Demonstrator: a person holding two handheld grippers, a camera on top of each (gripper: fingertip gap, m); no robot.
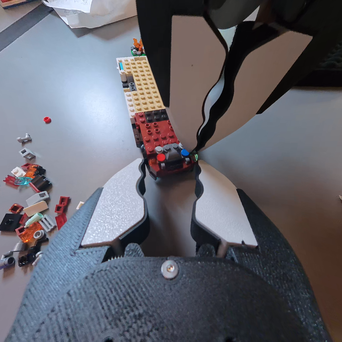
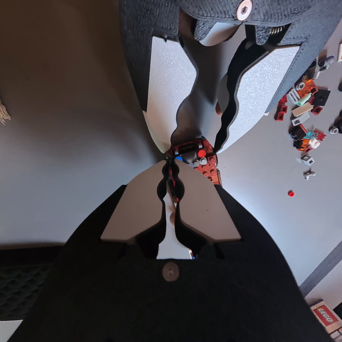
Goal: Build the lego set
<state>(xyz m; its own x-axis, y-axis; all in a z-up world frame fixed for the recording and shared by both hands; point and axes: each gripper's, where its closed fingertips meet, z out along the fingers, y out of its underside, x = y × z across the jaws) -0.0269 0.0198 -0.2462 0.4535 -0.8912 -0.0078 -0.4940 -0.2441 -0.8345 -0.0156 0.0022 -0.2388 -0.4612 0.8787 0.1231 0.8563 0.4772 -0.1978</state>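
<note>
While the left hand-held gripper (image 1: 168,167) clamps the brick model's (image 1: 159,140) dark-red nose, the right hand-held gripper (image 2: 169,162), clenched on a small translucent piece (image 1: 194,156), rests it against the corner beside the blue stud (image 1: 185,152).

Brick model (image 1: 148,111) lengthwise mid-table (image 1: 277,148), loose-piece heap (image 1: 31,212) to its left, papers (image 1: 83,13) behind.

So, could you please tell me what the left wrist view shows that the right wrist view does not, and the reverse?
Only the left wrist view shows the model's long tan studded deck, a small orange flame build behind it, and white papers.

Only the right wrist view shows a printed box and a frayed beige tuft.

Both show the dark red brick model, its red stud and blue stud, both grippers at that end, and the loose brick pile.
</note>
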